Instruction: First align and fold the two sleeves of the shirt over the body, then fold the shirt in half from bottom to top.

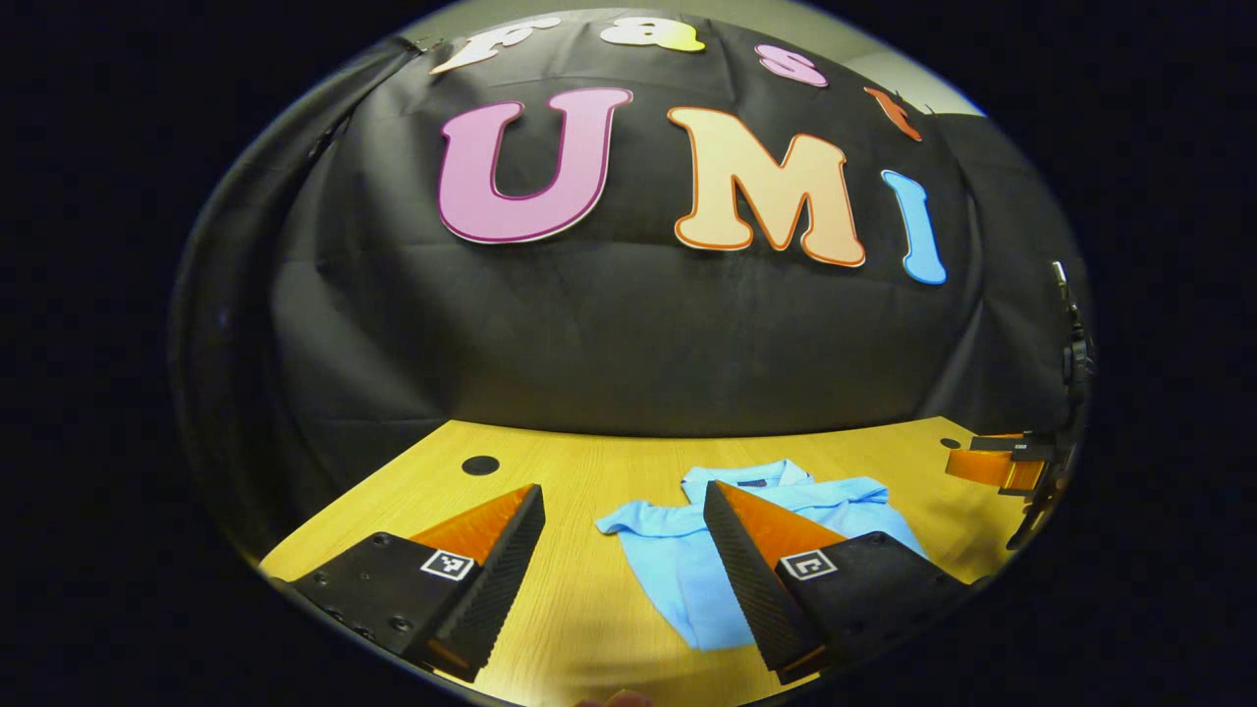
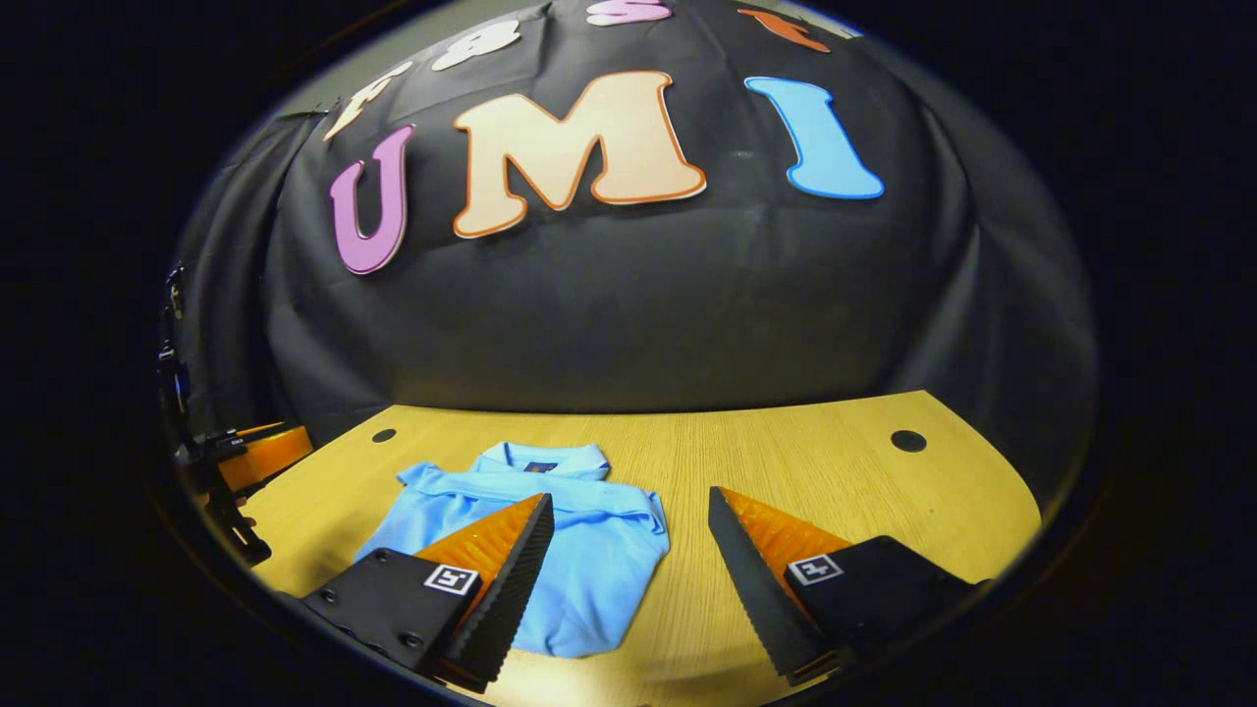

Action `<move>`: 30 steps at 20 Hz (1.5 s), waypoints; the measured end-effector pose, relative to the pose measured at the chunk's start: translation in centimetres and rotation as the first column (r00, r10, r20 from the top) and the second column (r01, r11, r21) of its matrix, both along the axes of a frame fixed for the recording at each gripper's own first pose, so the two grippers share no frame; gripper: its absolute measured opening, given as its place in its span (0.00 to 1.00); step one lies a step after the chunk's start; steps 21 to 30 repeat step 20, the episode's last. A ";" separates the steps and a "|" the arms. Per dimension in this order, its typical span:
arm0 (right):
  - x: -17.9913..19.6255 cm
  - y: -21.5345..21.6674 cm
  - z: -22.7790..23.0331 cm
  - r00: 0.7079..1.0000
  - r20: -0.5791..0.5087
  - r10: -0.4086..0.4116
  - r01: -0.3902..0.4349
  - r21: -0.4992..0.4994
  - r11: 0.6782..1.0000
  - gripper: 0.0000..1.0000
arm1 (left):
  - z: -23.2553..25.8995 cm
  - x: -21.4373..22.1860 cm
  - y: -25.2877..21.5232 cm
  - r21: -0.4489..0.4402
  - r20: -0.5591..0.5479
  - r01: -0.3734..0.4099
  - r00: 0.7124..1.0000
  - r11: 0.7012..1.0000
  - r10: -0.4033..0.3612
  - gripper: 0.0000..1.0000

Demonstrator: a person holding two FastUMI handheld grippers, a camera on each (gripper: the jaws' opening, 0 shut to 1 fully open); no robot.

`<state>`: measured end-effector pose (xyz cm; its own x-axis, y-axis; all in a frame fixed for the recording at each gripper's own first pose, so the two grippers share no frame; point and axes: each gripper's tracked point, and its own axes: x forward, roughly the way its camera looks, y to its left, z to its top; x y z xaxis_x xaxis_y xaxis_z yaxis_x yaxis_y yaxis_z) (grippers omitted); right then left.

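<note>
A light blue polo shirt (image 1: 678,574) lies flat on the wooden table (image 1: 589,462), collar toward the booth wall. Its sleeves look drawn in across the chest, below the collar. My left gripper (image 1: 622,491) hovers open above the table at the shirt's left side, its right finger over the shirt body, and it holds nothing. In the right gripper view the shirt (image 2: 599,560) lies at lower left. My right gripper (image 2: 629,496) is open above the shirt's right edge, its left finger over the cloth. The fingers hide part of the hem in both views.
The right gripper (image 1: 1002,466) shows at the left gripper view's far right edge; the left gripper (image 2: 250,452) shows at the right gripper view's left edge. Round cable holes (image 1: 480,464) (image 2: 908,440) sit near the table's back corners. The black cloth wall stands just behind the table (image 2: 835,471).
</note>
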<state>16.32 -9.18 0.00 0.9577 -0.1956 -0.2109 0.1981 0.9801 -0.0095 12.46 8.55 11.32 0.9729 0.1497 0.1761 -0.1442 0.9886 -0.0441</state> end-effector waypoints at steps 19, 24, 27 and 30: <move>-14.2 4.5 0.4 0.988 0.148 0.045 -0.034 -0.074 0.997 0.98 | -4.8 -11.0 -1.9 -0.101 0.098 -0.041 0.994 0.994 0.051 0.93; -14.4 4.3 0.5 0.987 0.156 0.042 -0.032 -0.068 0.997 0.98 | -4.7 -11.1 -2.0 -0.100 0.101 -0.045 0.993 0.994 0.055 0.93; -14.4 4.3 0.5 0.987 0.156 0.042 -0.032 -0.068 0.997 0.98 | -4.7 -11.1 -2.0 -0.100 0.101 -0.045 0.993 0.994 0.055 0.93; -14.4 4.3 0.5 0.987 0.156 0.042 -0.032 -0.068 0.997 0.98 | -4.7 -11.1 -2.0 -0.100 0.101 -0.045 0.993 0.994 0.055 0.93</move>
